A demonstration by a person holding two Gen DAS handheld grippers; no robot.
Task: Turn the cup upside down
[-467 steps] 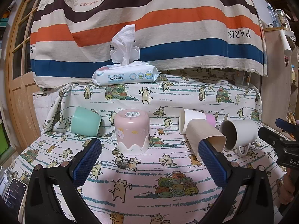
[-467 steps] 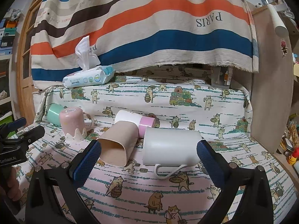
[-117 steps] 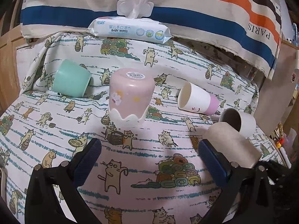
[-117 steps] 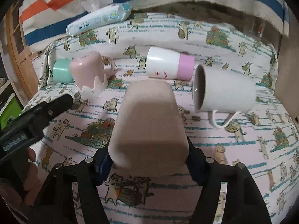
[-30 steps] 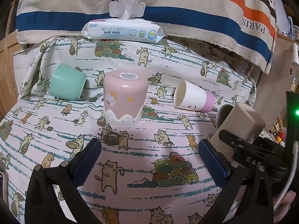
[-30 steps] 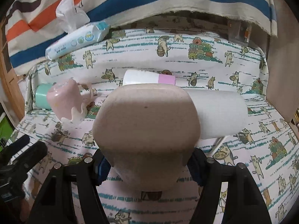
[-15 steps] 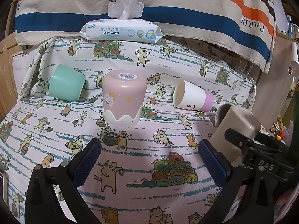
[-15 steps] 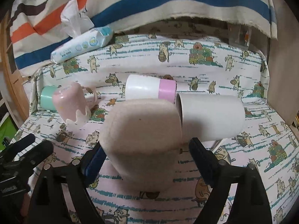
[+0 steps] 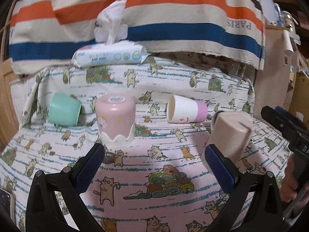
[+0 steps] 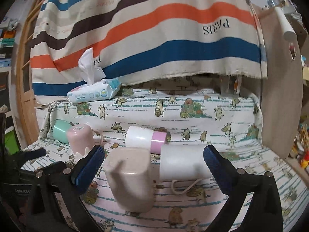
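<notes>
A beige square cup [image 10: 129,176] stands upside down on the cat-print cloth; it also shows in the left wrist view [image 9: 229,133]. My right gripper [image 10: 152,164] is open and empty, pulled back from the cup. My left gripper [image 9: 154,164] is open and empty over the cloth's front middle. A pink cup [image 9: 115,119] stands upside down at centre left. A mint cup [image 9: 63,112], a white-and-pink cup [image 9: 185,112] and a white mug [image 10: 183,164] lie on their sides.
A pack of baby wipes [image 9: 110,54] sits on the raised back ledge under a striped cloth [image 9: 154,9]. A wooden panel [image 10: 280,96] stands at the right edge. The right gripper's body [image 9: 285,127] shows at the right of the left wrist view.
My right gripper has opened, let go of the beige cup and drawn back. The cup now stands upside down on the cloth. The left gripper has barely moved.
</notes>
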